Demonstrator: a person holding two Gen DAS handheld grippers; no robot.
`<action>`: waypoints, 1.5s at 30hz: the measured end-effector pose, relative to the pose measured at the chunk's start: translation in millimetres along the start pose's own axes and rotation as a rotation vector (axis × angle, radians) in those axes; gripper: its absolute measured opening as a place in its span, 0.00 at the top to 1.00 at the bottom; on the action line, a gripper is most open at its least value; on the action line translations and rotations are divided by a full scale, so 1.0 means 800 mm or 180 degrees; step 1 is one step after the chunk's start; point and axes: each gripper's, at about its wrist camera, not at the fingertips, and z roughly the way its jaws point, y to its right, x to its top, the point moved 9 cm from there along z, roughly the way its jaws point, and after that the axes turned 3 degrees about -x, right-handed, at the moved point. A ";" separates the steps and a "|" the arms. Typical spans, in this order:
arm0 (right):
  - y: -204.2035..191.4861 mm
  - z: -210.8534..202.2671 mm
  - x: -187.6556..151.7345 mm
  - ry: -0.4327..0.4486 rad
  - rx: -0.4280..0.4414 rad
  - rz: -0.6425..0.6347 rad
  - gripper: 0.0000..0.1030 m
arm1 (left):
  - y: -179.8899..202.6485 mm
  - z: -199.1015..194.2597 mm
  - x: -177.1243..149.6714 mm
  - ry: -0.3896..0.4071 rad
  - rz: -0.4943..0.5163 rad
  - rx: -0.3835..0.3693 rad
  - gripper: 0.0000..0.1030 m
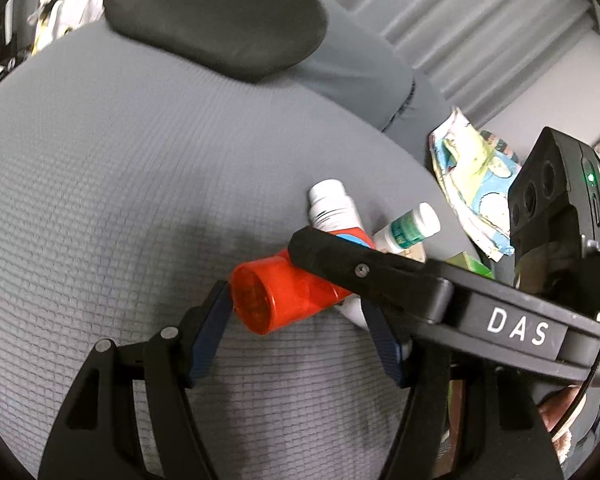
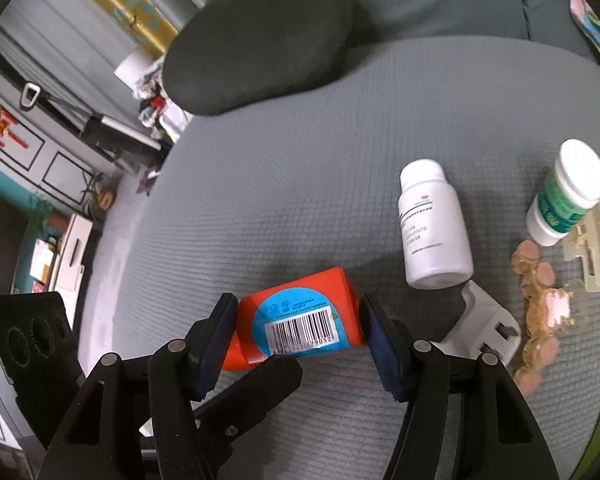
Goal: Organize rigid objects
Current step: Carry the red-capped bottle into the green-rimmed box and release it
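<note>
An orange bottle with a blue barcode label sits between the blue pads of my right gripper, which press on both its sides. In the left wrist view the same orange bottle shows its round cap end, and my left gripper is shut on it near that end. One finger of the right gripper crosses over the bottle there. A left finger shows under the bottle in the right wrist view. The bottle hangs just above the grey quilted cushion.
A white bottle and a green-labelled bottle lie to the right, with a white plug and a strip of brown tablets. A dark pad lies at the back. A colourful cloth lies beyond the bottles.
</note>
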 end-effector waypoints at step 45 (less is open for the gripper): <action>0.138 -0.218 -0.046 0.1398 -0.0080 0.0842 0.37 | 0.245 0.020 -0.059 0.0108 0.1401 -0.0630 0.37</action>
